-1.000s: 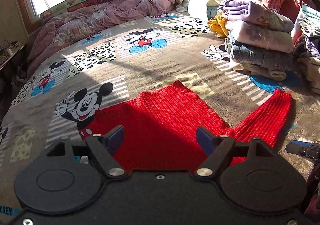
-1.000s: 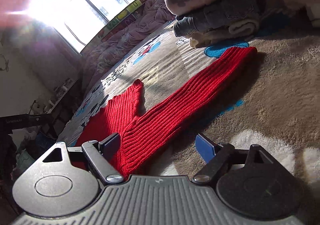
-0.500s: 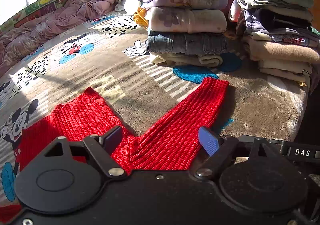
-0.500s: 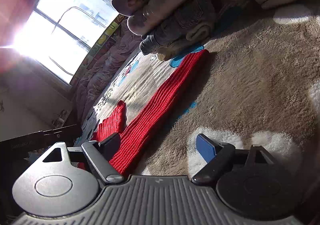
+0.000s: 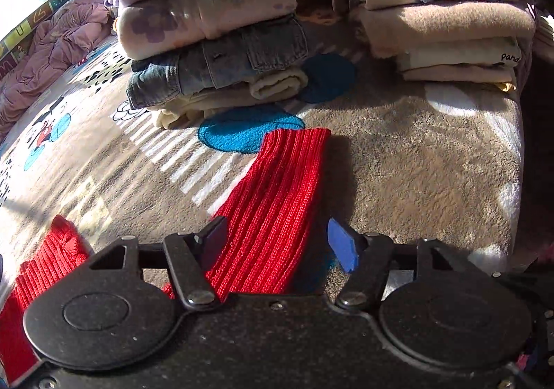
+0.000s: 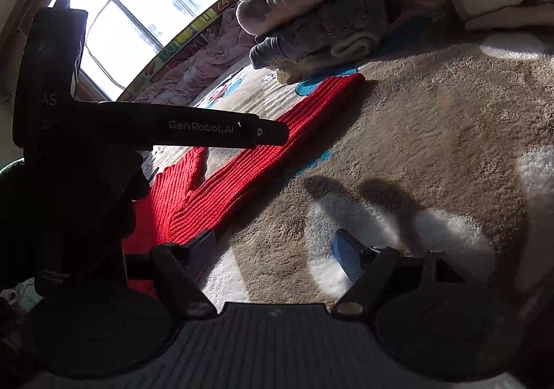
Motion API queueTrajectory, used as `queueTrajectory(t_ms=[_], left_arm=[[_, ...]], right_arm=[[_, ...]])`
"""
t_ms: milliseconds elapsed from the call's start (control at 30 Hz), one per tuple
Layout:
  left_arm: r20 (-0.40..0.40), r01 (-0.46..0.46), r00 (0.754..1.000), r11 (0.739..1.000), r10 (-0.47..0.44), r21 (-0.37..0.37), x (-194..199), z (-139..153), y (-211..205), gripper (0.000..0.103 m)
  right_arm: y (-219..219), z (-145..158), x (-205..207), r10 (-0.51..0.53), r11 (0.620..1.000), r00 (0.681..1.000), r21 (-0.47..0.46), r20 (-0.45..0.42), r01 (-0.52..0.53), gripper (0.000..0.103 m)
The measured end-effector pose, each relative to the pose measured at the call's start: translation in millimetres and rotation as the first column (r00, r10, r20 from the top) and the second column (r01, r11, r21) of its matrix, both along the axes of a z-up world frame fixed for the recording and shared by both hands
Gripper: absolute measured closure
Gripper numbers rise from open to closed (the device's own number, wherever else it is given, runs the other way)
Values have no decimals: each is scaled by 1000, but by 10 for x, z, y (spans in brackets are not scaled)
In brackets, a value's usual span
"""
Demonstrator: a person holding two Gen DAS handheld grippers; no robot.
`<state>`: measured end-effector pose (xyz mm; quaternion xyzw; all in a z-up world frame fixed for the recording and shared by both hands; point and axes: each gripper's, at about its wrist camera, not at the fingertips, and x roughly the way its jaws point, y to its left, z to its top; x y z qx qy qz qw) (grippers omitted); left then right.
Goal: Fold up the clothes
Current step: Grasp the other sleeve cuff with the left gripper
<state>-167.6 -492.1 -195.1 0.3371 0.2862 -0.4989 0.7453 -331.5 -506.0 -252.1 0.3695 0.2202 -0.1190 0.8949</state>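
Red sweater (image 5: 273, 212) is being straddled at its sleeve by the left gripper (image 5: 277, 242), wide open, gripping nothing; the right gripper (image 6: 273, 255) is being held open over the blanket (image 6: 432, 133) alongside.

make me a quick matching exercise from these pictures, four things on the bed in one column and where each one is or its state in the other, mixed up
Things:
1. red sweater sleeve
2. denim garment
3. tan folded blanket
4. left gripper

Places or states:
A. in the left stack, under the flowered fleece
B. open, fingers either side of the red knit
C. in the right stack
D. flat on the bedspread, cuff nearest the stacks

Pairs: 1-D, 2-A, 3-C, 4-B
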Motion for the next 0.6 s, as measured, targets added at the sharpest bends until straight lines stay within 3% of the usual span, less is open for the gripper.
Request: queueTrajectory(t_ms=[133, 200, 333, 367, 400, 433, 600], left_arm=[[65, 47, 997, 997, -51, 56, -127, -125, -189, 43], [122, 67, 989, 993, -78, 93, -212, -212, -268, 53], [236, 93, 963, 984, -128, 155, -368, -370, -383, 58], [253, 97, 958, 983, -134, 156, -393, -376, -391, 66], [263, 97, 955, 984, -134, 148, -406, -346, -380, 85], [273, 98, 953, 985, -134, 140, -418, -315, -369, 95], [237, 29, 971, 1000, -28, -2, -201, 168, -113, 95]], right_arm=[[189, 39, 111, 65, 993, 997, -98, -35, -68, 28], [275, 50, 149, 94, 986, 994, -133, -48, -100, 28], [436, 64, 251, 144, 969, 987, -190, -72, -155, 27], [469, 67, 274, 153, 966, 985, -200, -74, -165, 27], [502, 71, 298, 162, 962, 984, -209, -77, -175, 27], [535, 75, 322, 171, 958, 982, -219, -80, -184, 26], [652, 104, 416, 189, 945, 979, -256, -74, -202, 26]])
